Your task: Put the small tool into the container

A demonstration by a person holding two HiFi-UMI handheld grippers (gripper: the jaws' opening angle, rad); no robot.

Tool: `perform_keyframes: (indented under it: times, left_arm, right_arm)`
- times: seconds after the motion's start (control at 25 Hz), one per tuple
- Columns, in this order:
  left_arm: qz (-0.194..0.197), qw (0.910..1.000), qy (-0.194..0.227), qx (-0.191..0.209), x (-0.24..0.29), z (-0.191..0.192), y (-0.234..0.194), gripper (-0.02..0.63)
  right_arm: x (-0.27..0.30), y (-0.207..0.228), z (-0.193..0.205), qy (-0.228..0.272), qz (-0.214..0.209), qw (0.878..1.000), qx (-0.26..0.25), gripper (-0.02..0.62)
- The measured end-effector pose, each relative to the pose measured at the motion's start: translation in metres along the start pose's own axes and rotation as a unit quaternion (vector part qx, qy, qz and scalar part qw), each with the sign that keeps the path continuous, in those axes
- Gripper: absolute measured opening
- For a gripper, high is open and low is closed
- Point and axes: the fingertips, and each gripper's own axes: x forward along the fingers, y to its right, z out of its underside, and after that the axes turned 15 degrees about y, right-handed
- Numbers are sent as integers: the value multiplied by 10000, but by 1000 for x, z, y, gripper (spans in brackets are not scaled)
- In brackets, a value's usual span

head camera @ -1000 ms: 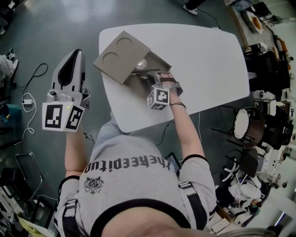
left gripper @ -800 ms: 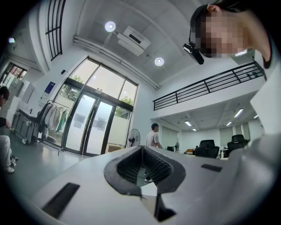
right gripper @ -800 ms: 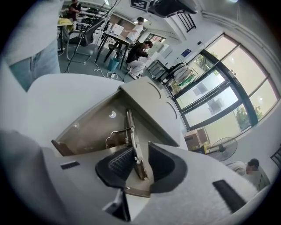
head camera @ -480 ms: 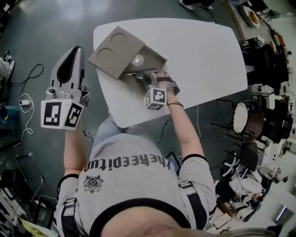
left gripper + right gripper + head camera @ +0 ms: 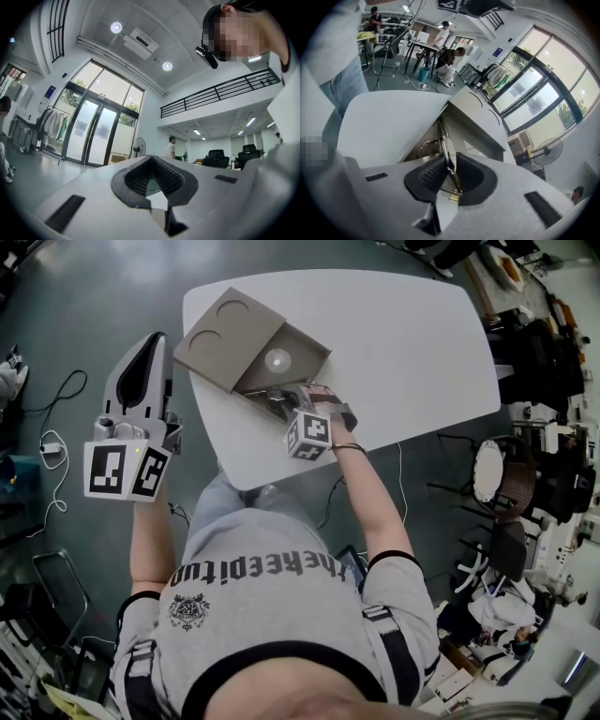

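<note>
The right gripper (image 5: 284, 401) points steeply down over the near corner of the open brown cardboard box (image 5: 302, 345). Its jaws have just been closing and now pinch the slim, shiny metal tool with a wire spring (image 5: 443, 146) between the dark ribbed pads. The tool runs from the pads toward 12 o'clock, and its free end reaches into the box's open inside. Whether that end touches the box floor cannot be told.

The box's flat cardboard lid with two round recesses (image 5: 228, 339) is folded out toward 10 o'clock and covers the table's far left corner. At 6 o'clock from the right gripper a narrow strip of table separates the box from the rounded near edge, where the person stands. From 1 to 4 o'clock of the box the white tabletop (image 5: 412, 343) lies broad and bare.

The left gripper (image 5: 150, 345) hangs off the table at 9 o'clock, over the floor and just beside the lid's edge. It points roughly level toward 12 o'clock, and its jaws are pressed together at the tips.

The table is smooth and white with rounded corners. Below it is a dark grey-green floor (image 5: 84, 296), with a thin black cable (image 5: 67, 409) at 9 o'clock. Dark chairs and a round white-topped stool (image 5: 491, 487) crowd the 3 o'clock side. The gripper views show a tall hall with glass doors, a standing fan (image 5: 545, 153) and a railed upper gallery (image 5: 220, 93).
</note>
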Motion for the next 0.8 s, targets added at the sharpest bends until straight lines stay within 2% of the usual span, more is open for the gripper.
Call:
perform_keyframes:
  times: [0.16, 0.32, 0.44, 0.56, 0.68, 0.8]
  left_arm:
    - [-64, 10000, 6, 26, -7, -3, 4, 12]
    - [-127, 9999, 0, 56, -12, -4, 5, 12]
    - [-171, 9998, 7, 66, -15, -5, 5, 12]
    - [-162, 9998, 14, 71, -16, -6, 6, 12]
    - [-172, 9998, 35, 78, -15, -9, 4, 12]
    - [-182, 9998, 41, 85, -15, -9, 4, 12]
  right_arm:
    - [-1, -2, 0, -66, -51, 9999, -68, 48]
    - [-3, -4, 2, -29, -94, 9982, 590, 55]
    - [-1, -11, -1, -20, -272, 9990, 357, 57]
    - [0, -19, -12, 56, -524, 9970, 558, 143]
    - [-1, -18, -14, 54, -533, 9969, 570, 144]
    - [-10, -18, -17, 168, -501, 9942, 933, 142]
